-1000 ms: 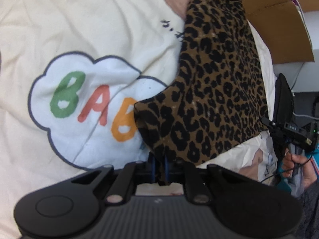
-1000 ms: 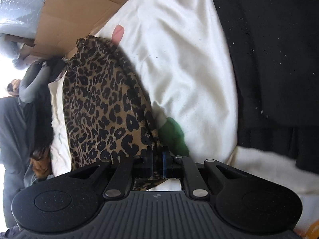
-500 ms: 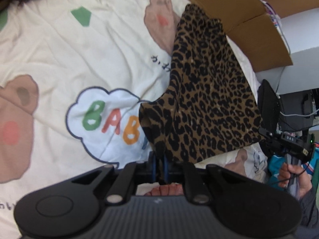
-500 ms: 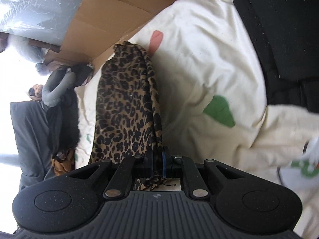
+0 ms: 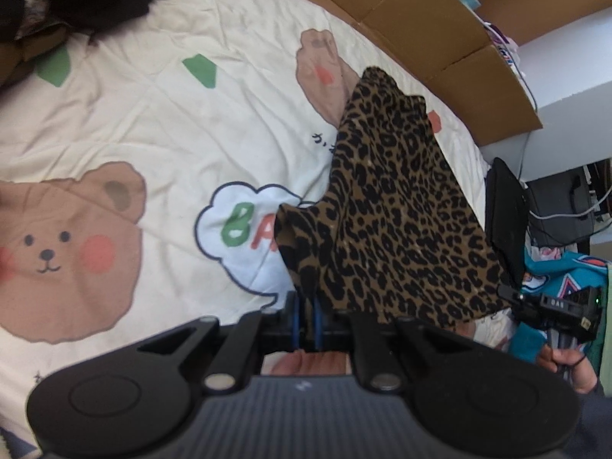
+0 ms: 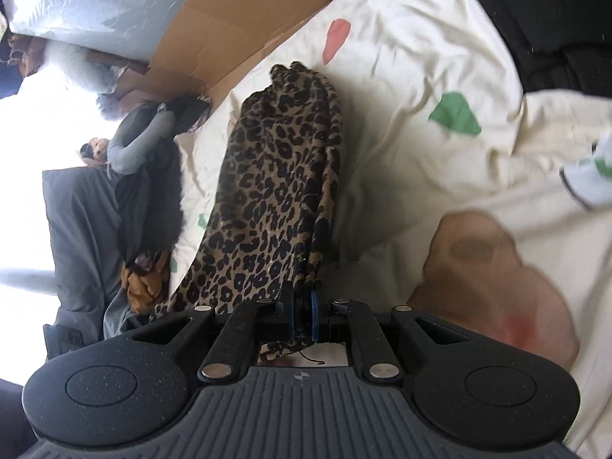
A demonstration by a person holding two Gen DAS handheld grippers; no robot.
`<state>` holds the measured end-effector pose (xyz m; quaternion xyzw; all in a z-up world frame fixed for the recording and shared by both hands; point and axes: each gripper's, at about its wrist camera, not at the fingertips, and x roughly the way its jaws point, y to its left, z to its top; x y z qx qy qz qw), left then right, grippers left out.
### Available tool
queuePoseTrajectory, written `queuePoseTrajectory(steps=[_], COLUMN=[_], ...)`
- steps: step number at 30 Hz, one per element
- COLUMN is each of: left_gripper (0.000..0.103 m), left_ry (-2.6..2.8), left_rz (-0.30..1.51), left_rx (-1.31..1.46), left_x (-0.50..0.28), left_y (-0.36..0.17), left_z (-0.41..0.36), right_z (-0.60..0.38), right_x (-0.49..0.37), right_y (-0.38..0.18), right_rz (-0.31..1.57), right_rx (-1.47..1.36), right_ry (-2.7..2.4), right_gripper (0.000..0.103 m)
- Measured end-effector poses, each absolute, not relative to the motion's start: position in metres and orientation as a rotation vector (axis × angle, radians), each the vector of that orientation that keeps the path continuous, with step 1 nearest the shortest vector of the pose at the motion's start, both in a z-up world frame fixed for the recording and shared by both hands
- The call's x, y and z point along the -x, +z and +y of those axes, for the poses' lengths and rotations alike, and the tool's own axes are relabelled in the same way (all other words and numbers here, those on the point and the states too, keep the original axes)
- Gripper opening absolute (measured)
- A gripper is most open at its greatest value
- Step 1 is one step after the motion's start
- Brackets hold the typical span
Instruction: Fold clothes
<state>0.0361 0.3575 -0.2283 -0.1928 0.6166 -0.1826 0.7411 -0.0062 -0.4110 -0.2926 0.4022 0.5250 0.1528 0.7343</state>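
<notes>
Left wrist view: the leopard-print garment (image 5: 397, 222) is held lifted, pinched by the left gripper (image 5: 304, 315) and right gripper (image 6: 302, 315) (jaws clamped on fabric), toward one o'clock; laying flat is probably called for next.

The left gripper (image 5: 305, 315) sat at the lower centre of its own view, its blue-padded fingers (image 5: 292, 315) pressed nearly together on a fold of leopard-print cloth (image 5: 397, 222), angled steeply downward. The right gripper (image 6: 303, 315) was likewise clamped on the cloth's other end, at lower centre of its view. At the lower right edge of the left view, the person's right hand (image 5: 573, 367) gripped the right gripper's handle.
</notes>
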Motion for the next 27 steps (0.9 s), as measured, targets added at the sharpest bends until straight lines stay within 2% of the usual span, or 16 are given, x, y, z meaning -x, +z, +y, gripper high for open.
queuePoseTrajectory(steps=[6, 22, 27], left_gripper=[0.008, 0.008, 0.008], left_ry=[-0.398, -0.329, -0.318], left_rz=[1.36, 1.453, 1.467], left_rx=[0.416, 0.414, 0.424], left_x=[-0.035, -0.036, -0.034], left_y=[-0.227, -0.294, -0.308], left_z=[0.371, 0.372, 0.374], right_z=[-0.398, -0.385, -0.381], right_x=[0.031, 0.048, 0.043], right_y=[-0.29, -0.367, -0.378], right_rz=[1.169, 1.229, 1.256], right_rx=[-0.899, -0.915, -0.871], right_ry=[0.332, 0.247, 0.224], right_gripper=[0.006, 0.007, 0.012])
